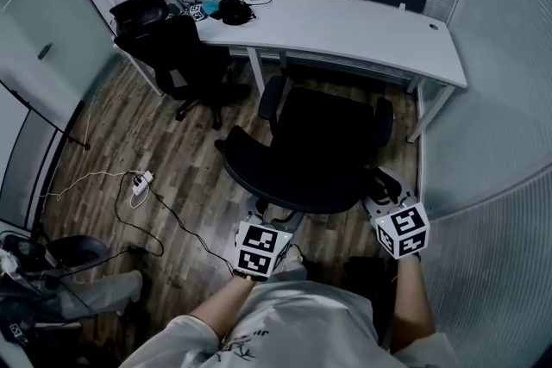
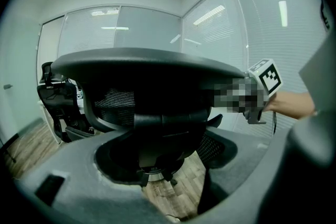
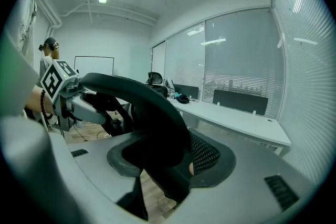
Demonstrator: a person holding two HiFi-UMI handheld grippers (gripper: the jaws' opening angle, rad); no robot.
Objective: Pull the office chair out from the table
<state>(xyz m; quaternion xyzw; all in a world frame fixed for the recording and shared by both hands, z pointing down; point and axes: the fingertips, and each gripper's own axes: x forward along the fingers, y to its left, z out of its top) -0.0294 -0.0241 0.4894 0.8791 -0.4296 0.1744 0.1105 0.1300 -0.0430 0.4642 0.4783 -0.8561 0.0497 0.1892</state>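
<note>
The black office chair (image 1: 302, 159) stands out on the wood floor, its seat in front of the white table (image 1: 345, 30) and its backrest toward me. My left gripper (image 1: 274, 220) is shut on the left part of the backrest's top rim (image 2: 142, 60). On the rim's right part my right gripper (image 1: 381, 192) is shut too. In the left gripper view the rim crosses between the grey jaws of the left gripper (image 2: 157, 160), and the right gripper's marker cube (image 2: 264, 77) shows behind. In the right gripper view the rim (image 3: 147, 107) runs through the right gripper (image 3: 163, 170).
A second black chair (image 1: 183, 65) stands at the table's left end. Headphones (image 1: 233, 10) and small items lie on the tabletop. A power strip (image 1: 140, 182) with cables lies on the floor at left. Glass walls with blinds (image 1: 509, 99) close in on the right.
</note>
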